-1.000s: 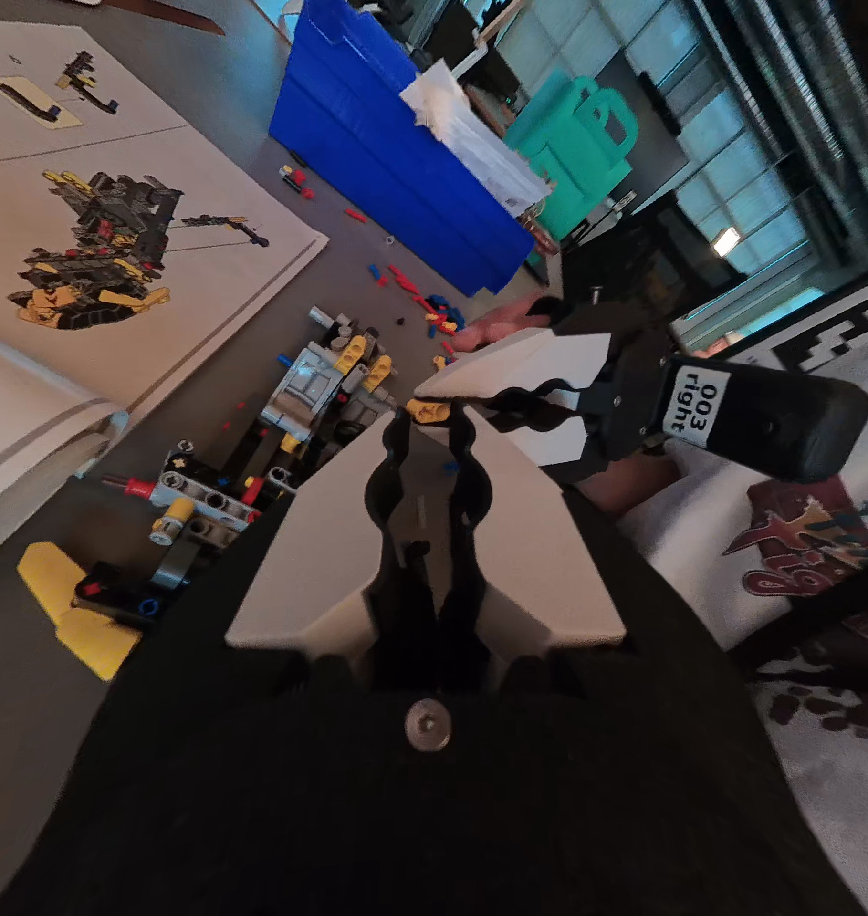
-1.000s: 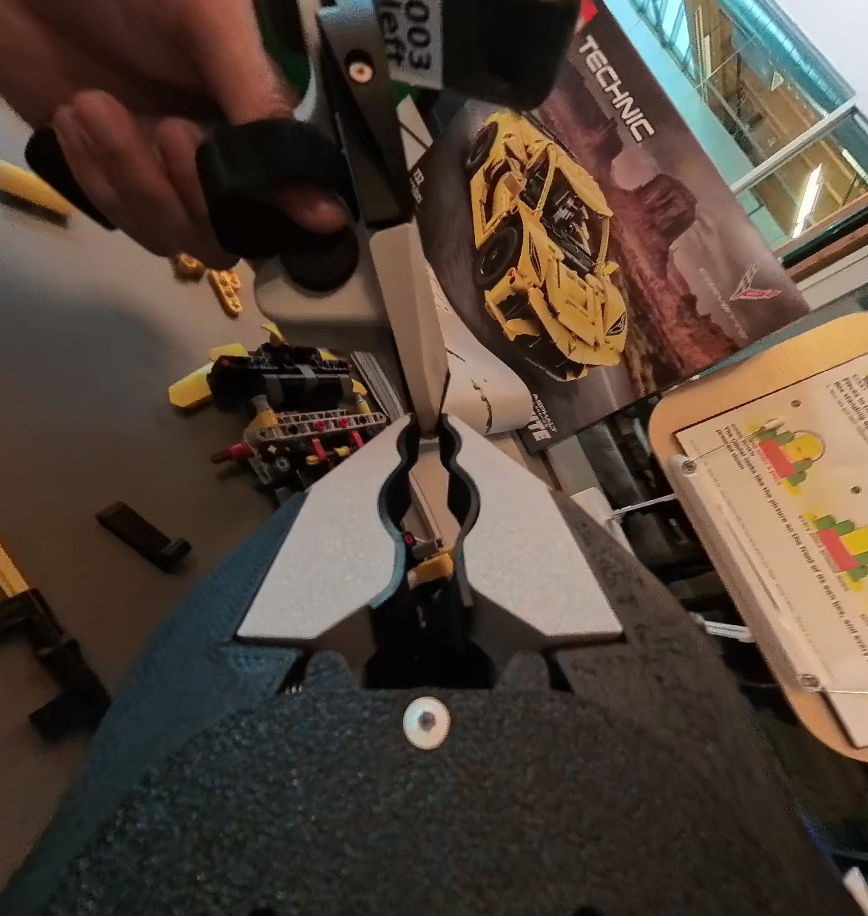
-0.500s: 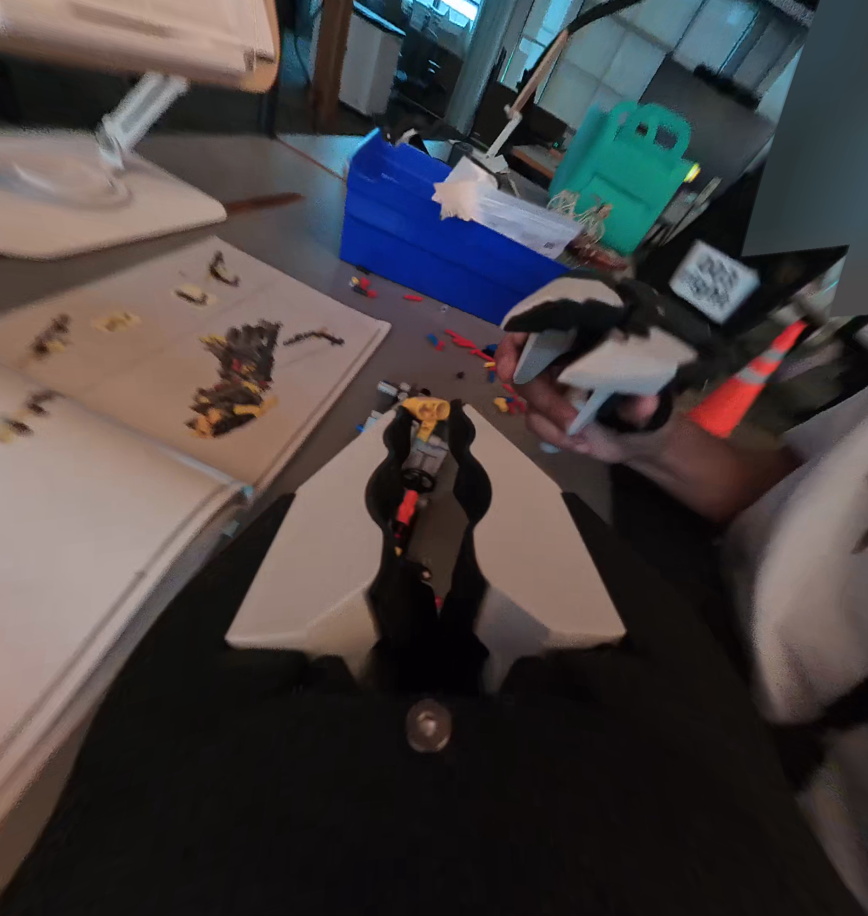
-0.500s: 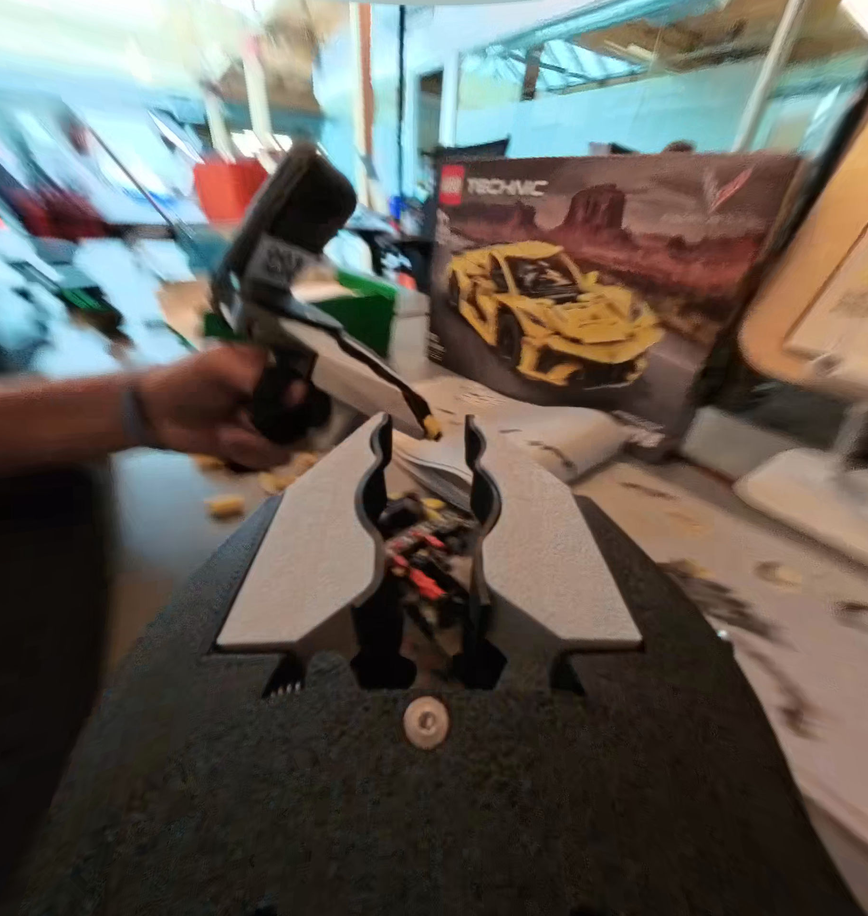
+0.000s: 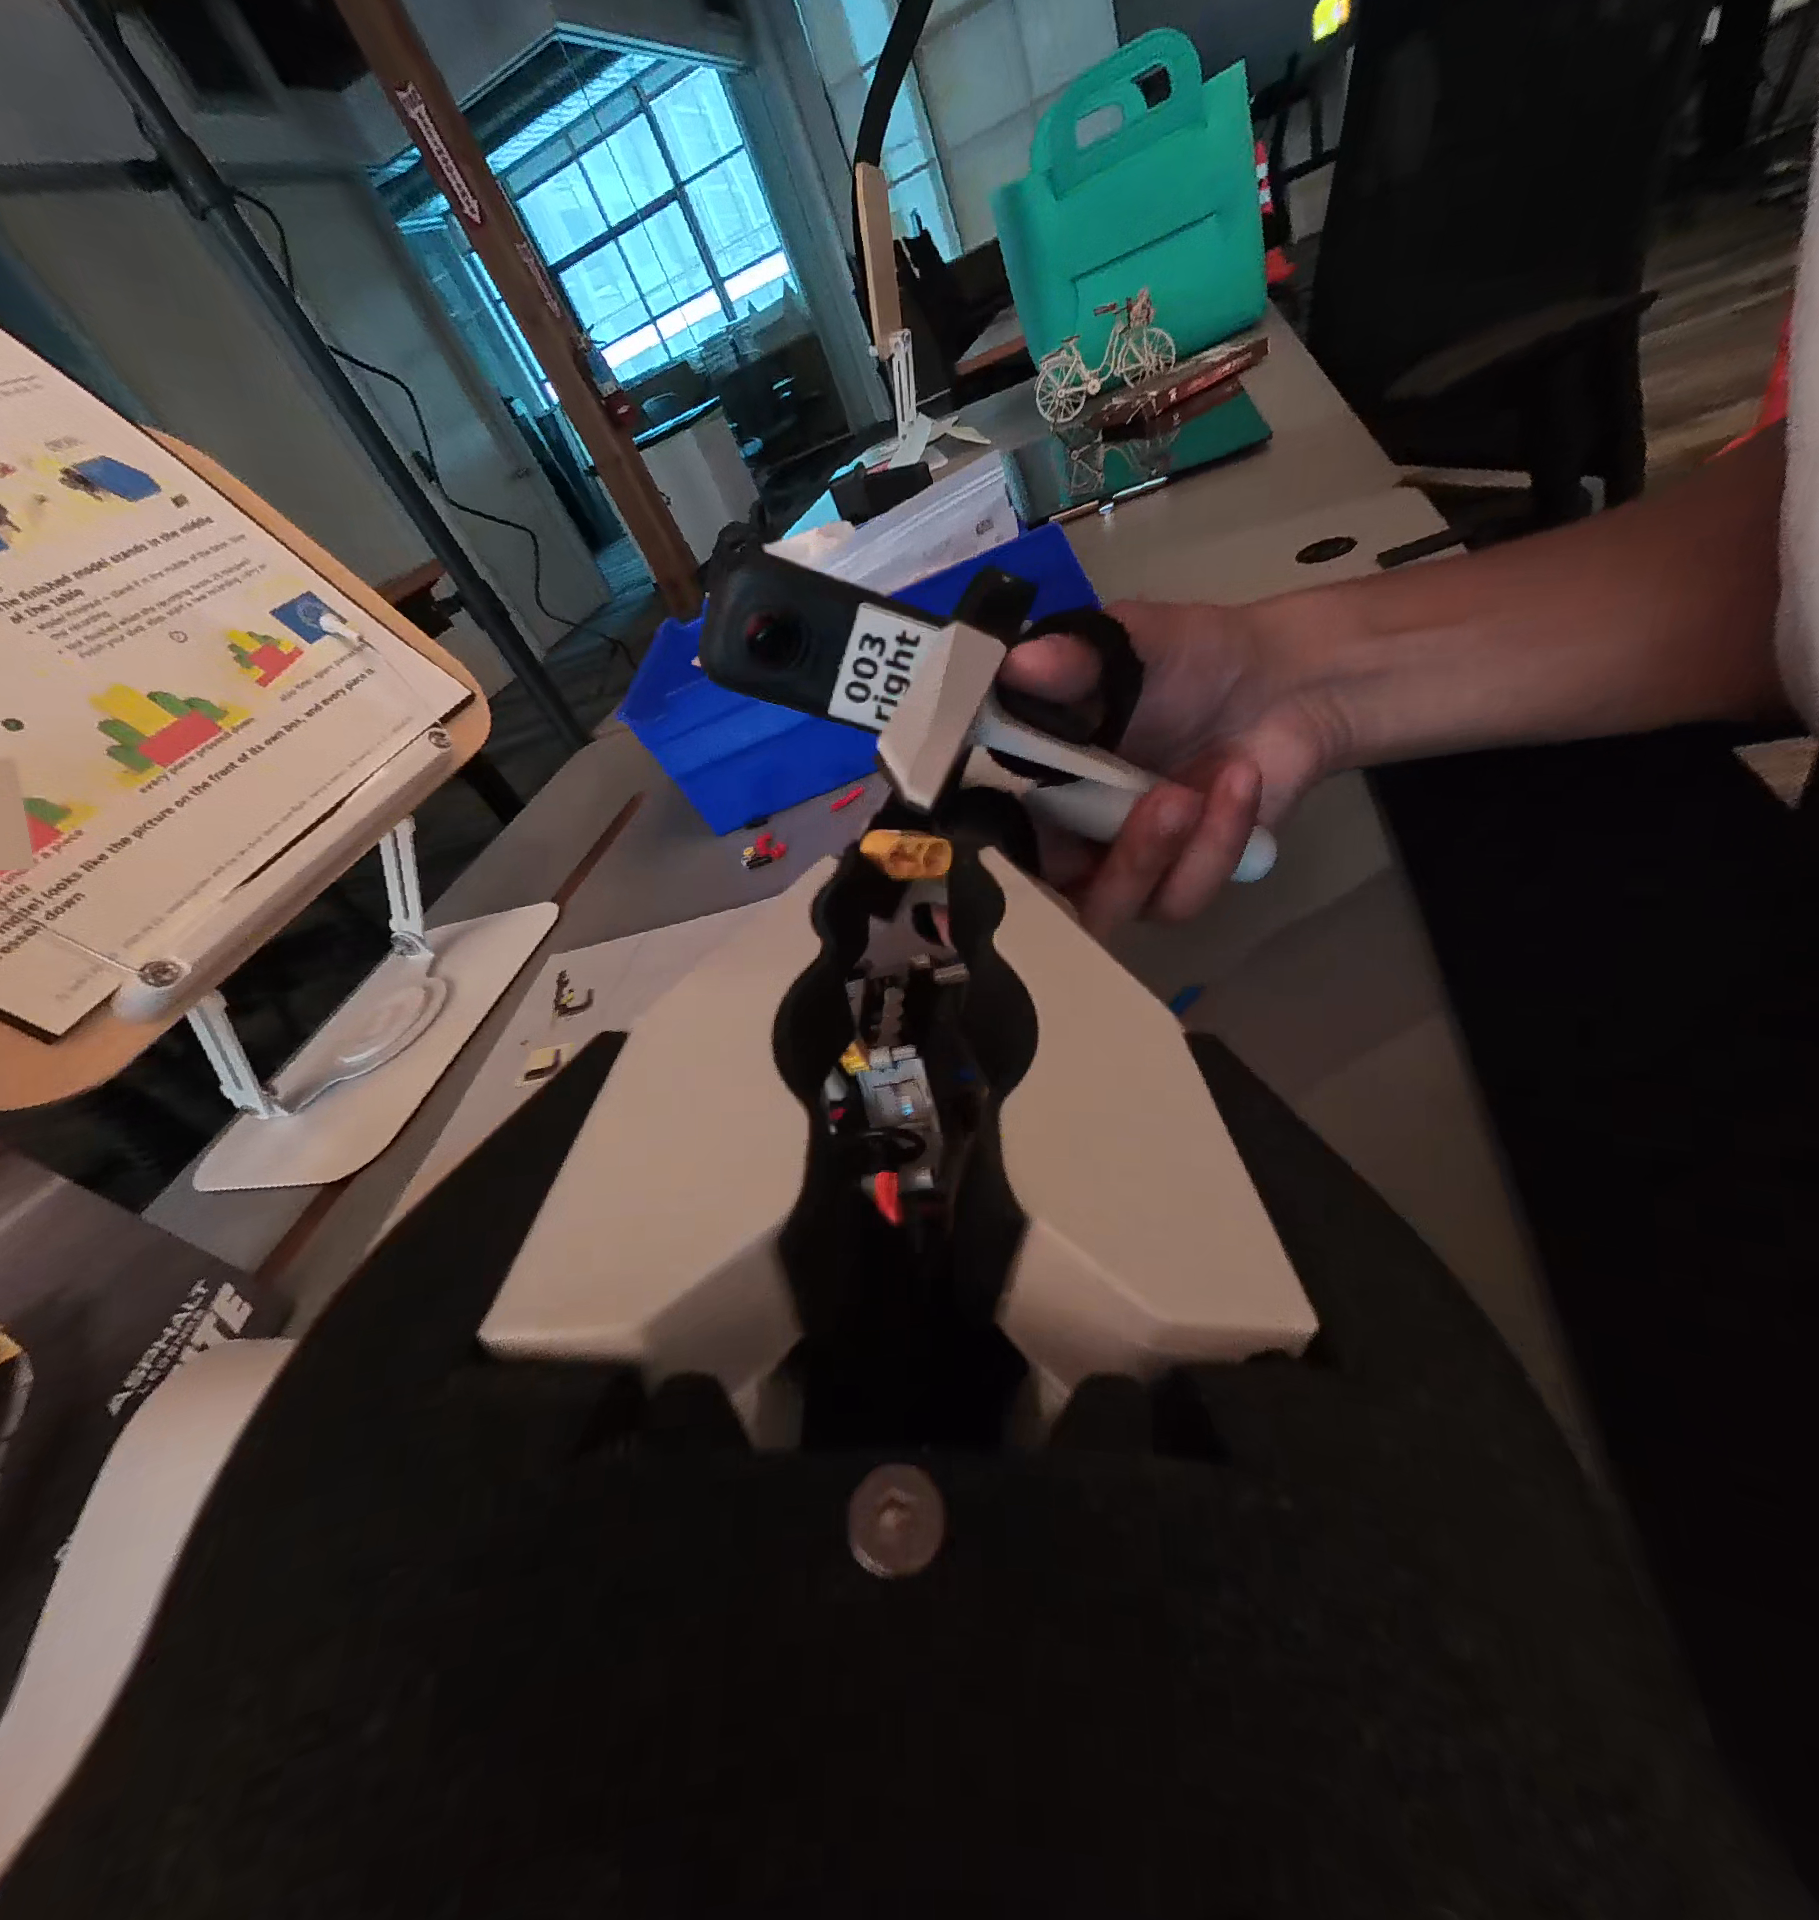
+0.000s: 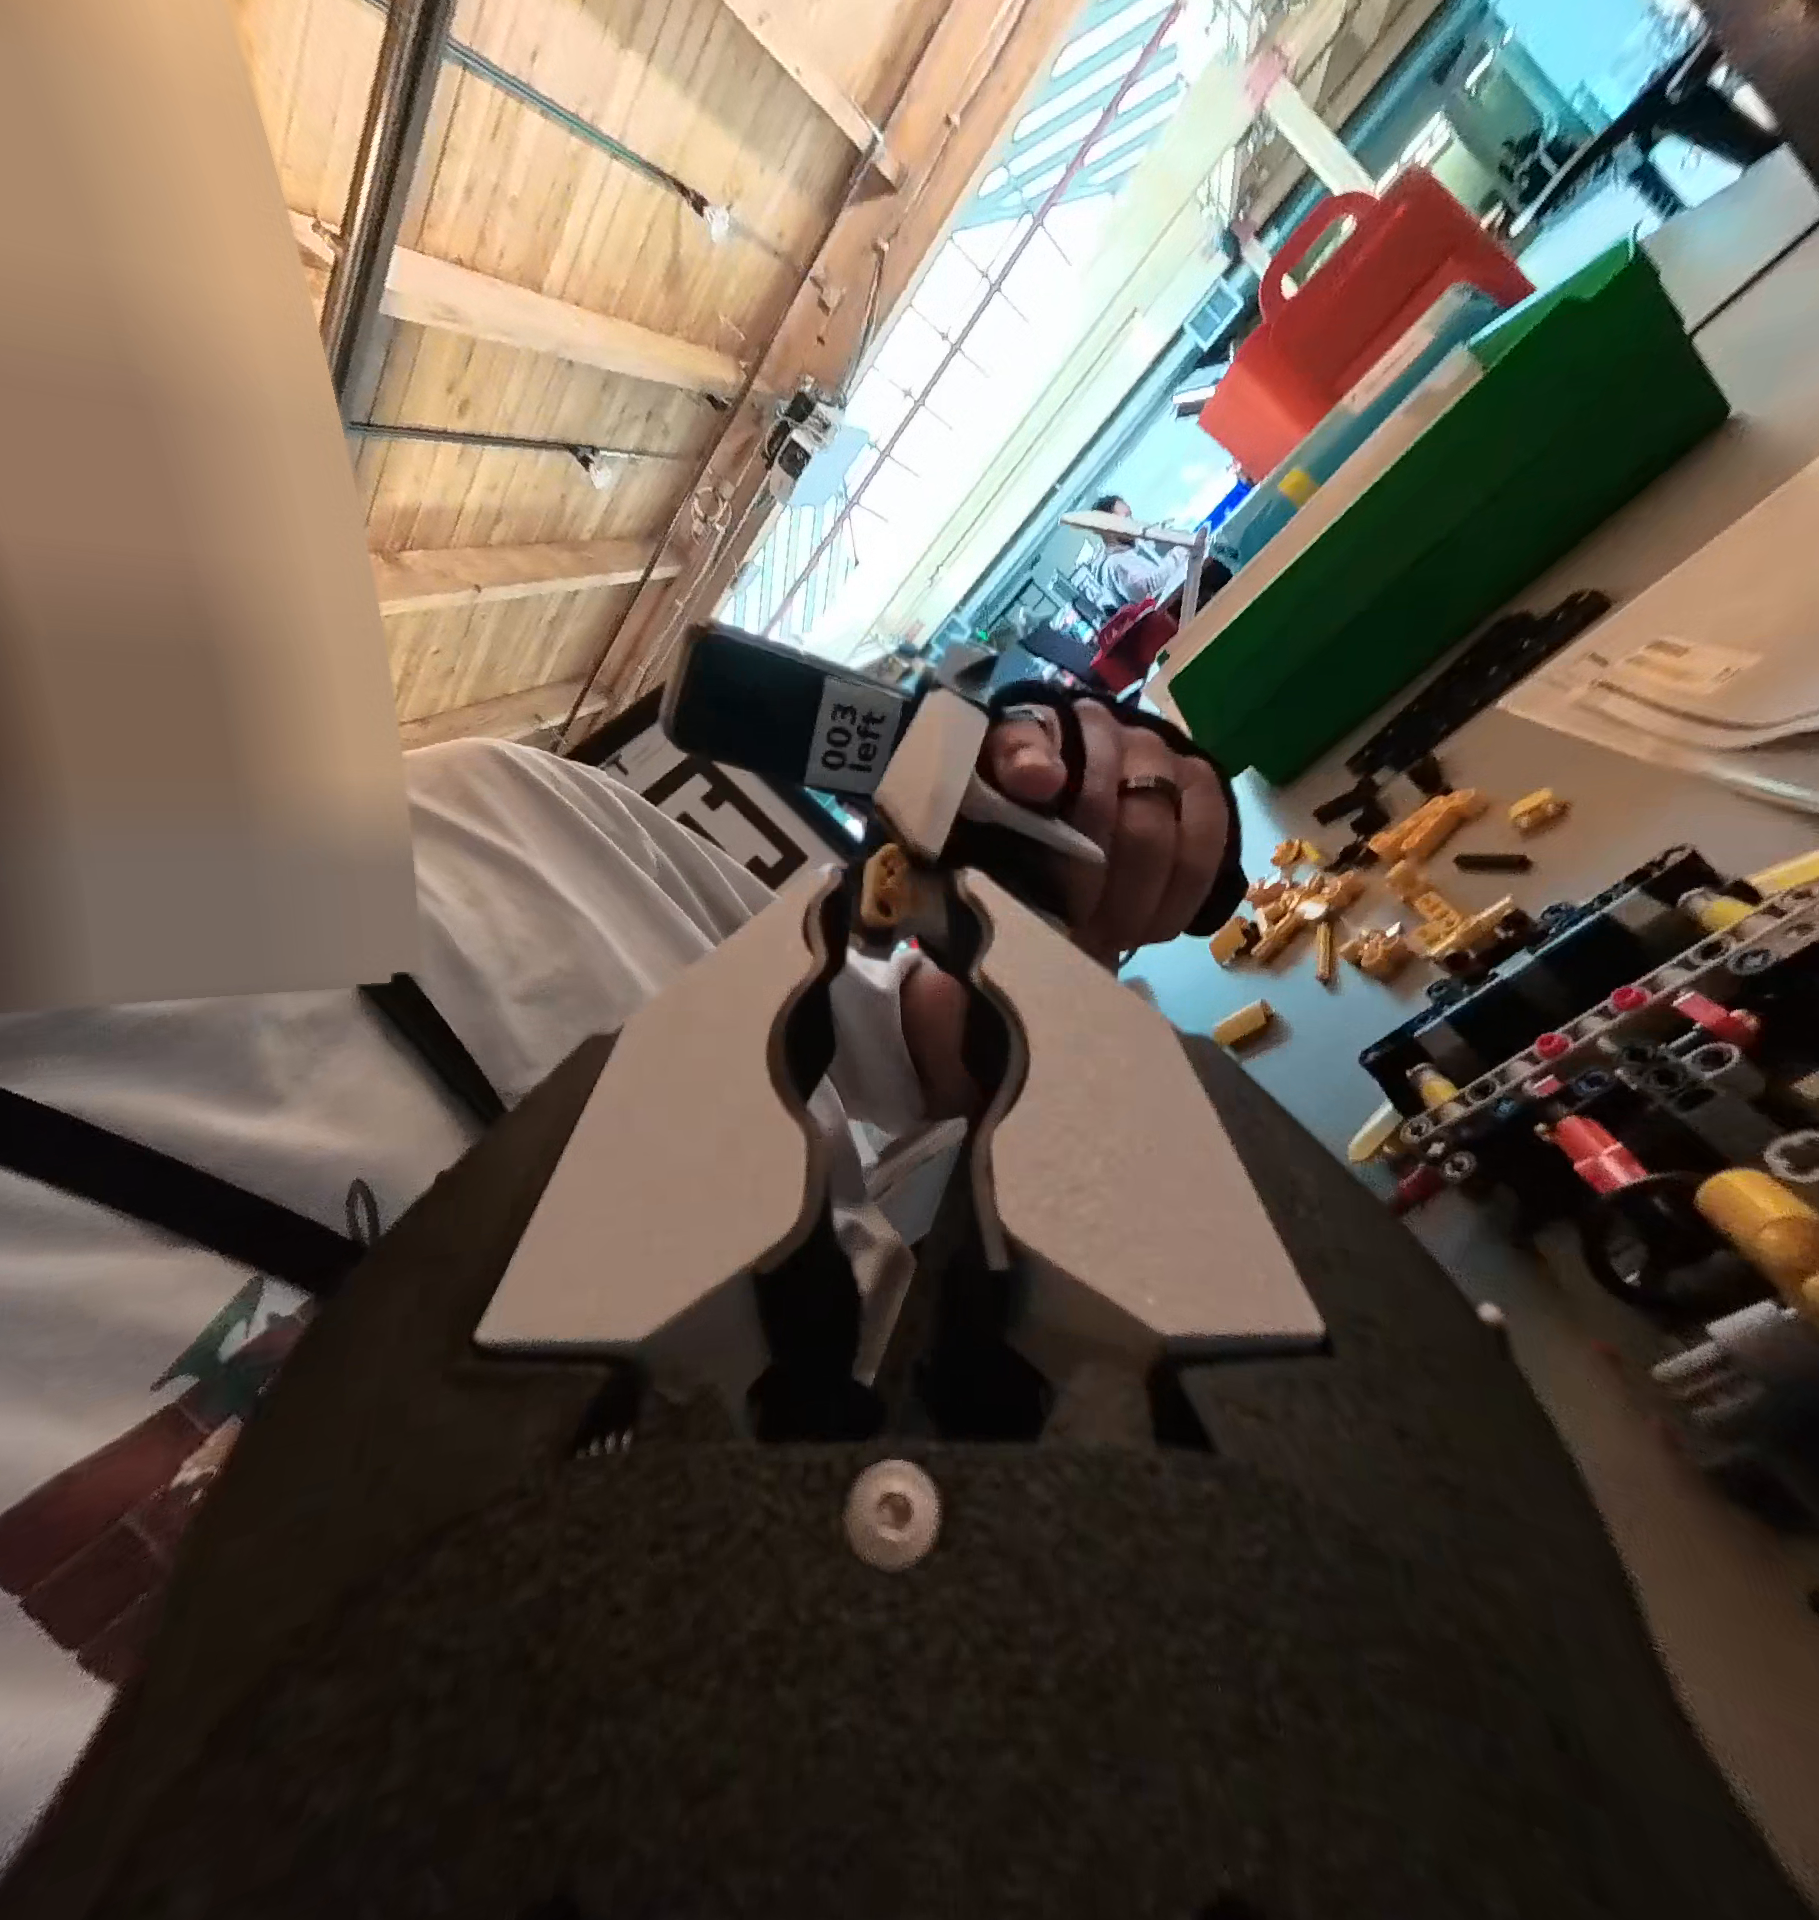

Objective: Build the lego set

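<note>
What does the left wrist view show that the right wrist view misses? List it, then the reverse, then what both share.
Only the left wrist view: the blue bin, teal bag, instruction board on its stand and the right gripper.

Only the right wrist view: the green bin, red bag, scattered yellow pieces, the dark partly built model and the left gripper.

Both: the small yellow piece, at the tips of the left gripper's jaws.

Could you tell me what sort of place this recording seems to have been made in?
Probably a shared workshop or open office. Several long grey desks stand in a large room with big windows and a timber ceiling; storage bins and loose Lego pieces cover the worktop.
</note>
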`<state>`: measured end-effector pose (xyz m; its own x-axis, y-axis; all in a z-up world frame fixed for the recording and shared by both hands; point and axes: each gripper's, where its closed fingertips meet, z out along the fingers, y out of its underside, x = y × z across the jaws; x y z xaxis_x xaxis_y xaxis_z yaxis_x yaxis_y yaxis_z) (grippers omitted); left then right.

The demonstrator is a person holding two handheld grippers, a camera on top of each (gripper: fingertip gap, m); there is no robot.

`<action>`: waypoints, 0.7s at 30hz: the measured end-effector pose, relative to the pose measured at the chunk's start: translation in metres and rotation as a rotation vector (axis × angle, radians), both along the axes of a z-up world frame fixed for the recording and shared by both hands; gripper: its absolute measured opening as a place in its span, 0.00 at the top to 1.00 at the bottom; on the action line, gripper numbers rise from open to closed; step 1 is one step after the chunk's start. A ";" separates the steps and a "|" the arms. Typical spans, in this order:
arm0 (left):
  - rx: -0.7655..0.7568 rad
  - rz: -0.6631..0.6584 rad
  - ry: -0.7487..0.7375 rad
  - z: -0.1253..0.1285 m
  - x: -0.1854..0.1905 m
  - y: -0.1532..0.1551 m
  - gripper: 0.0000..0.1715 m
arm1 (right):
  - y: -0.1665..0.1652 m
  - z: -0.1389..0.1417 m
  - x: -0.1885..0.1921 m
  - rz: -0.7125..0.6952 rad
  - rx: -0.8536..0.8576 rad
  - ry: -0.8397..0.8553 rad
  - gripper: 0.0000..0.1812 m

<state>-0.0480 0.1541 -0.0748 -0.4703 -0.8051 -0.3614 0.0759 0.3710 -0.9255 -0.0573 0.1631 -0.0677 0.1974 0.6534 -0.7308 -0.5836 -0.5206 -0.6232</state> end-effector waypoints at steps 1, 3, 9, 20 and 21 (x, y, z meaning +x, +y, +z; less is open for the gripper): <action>0.020 0.007 -0.006 -0.001 0.000 0.000 0.92 | -0.001 -0.001 -0.003 0.016 -0.009 -0.003 0.89; 0.050 0.004 -0.008 -0.002 -0.001 -0.003 0.92 | -0.004 -0.004 -0.011 0.068 -0.023 0.000 0.89; 0.087 0.067 0.008 -0.006 0.004 0.001 0.93 | 0.001 -0.004 -0.007 0.057 -0.054 0.053 0.97; 0.233 0.217 -0.024 -0.017 0.014 0.014 0.92 | 0.014 -0.018 0.005 -0.059 -0.116 0.013 0.97; 0.159 0.192 0.019 -0.018 0.014 0.015 0.93 | 0.015 -0.019 0.007 -0.086 -0.104 -0.031 0.97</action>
